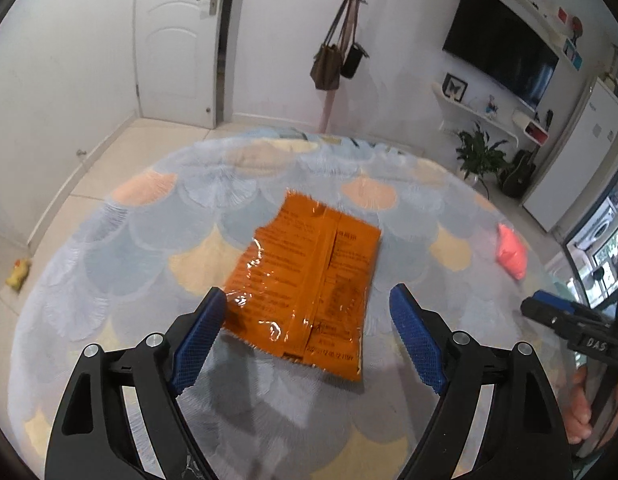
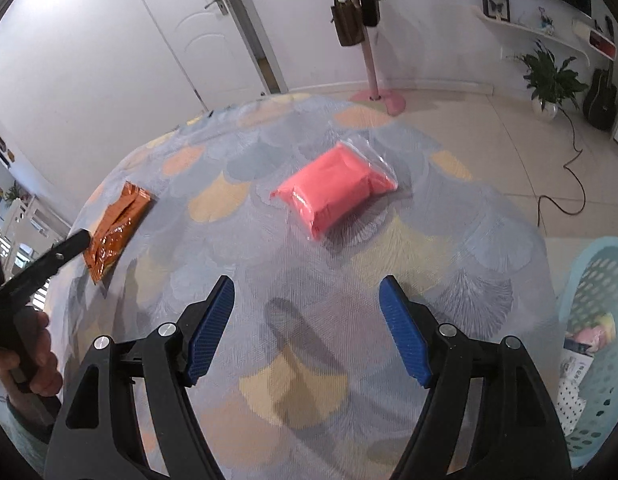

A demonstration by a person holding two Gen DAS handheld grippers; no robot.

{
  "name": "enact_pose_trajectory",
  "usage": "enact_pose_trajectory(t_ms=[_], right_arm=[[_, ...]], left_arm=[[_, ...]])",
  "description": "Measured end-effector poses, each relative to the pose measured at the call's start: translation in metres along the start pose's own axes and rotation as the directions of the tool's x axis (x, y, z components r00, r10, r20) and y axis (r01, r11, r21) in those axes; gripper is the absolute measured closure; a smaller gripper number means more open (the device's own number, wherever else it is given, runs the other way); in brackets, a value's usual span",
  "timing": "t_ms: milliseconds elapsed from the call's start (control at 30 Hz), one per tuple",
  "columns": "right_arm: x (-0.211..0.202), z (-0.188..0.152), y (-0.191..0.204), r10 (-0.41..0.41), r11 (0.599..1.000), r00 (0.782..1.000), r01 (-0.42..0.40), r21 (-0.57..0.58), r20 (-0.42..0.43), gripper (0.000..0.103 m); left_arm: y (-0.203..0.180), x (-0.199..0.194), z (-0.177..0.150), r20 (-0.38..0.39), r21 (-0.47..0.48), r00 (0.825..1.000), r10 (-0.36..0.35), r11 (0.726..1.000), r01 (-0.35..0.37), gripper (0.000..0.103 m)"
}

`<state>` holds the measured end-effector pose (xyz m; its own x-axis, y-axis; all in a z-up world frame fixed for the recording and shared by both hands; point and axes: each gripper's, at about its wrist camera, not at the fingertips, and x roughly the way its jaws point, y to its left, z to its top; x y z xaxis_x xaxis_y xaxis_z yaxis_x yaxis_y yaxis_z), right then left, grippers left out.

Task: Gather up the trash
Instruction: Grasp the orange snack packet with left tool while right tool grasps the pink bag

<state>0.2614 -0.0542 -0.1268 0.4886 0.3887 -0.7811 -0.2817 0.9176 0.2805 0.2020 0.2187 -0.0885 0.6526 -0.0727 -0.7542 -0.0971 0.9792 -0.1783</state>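
Both pickups are still waiting: the left gripper (image 1: 305, 336) is hanging spread wide and empty over the orange wrapper (image 1: 305, 276) on the rug (image 1: 109, 280), the right gripper (image 2: 307, 330) — likewise released — is facing the pink packet (image 2: 335, 188), and the basket (image 2: 601, 276) is already holding some trash.

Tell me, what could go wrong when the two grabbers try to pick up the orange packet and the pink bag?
1. The orange packet lies flat and shiny on the rug, so the open left gripper might slide off it or pinch the rug instead.
2. The pink bag has a loose clear wrapper; the open right gripper might catch only the plastic, and it could slip out.
3. The blue basket stands off to one side, so a weakly held piece may drop on the way.
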Motion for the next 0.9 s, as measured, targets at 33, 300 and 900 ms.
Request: enact_pose_trajectory(t_ms=[33,300,900], right_arm=[[0.002,0.002,0.000,-0.005,1.000,1.000,0.005,-0.003,-0.001,0.032],[0.012,0.022,-0.004,0.025,0.999,1.000,-0.025,0.031,0.014,0.032],[0.038,0.046,0.014,-0.176,0.984,0.980,0.172,0.046,0.091,0.040]], left_arm=[[0.000,0.003,-0.001,-0.002,0.001,1.000,0.000,1.000,0.000,0.022],[-0.021,0.010,-0.007,-0.011,0.111,0.994,0.110,0.988,-0.108,0.033],[-0.029,-0.003,-0.014,0.046,0.151,0.995,0.093,0.984,-0.099,0.101]])
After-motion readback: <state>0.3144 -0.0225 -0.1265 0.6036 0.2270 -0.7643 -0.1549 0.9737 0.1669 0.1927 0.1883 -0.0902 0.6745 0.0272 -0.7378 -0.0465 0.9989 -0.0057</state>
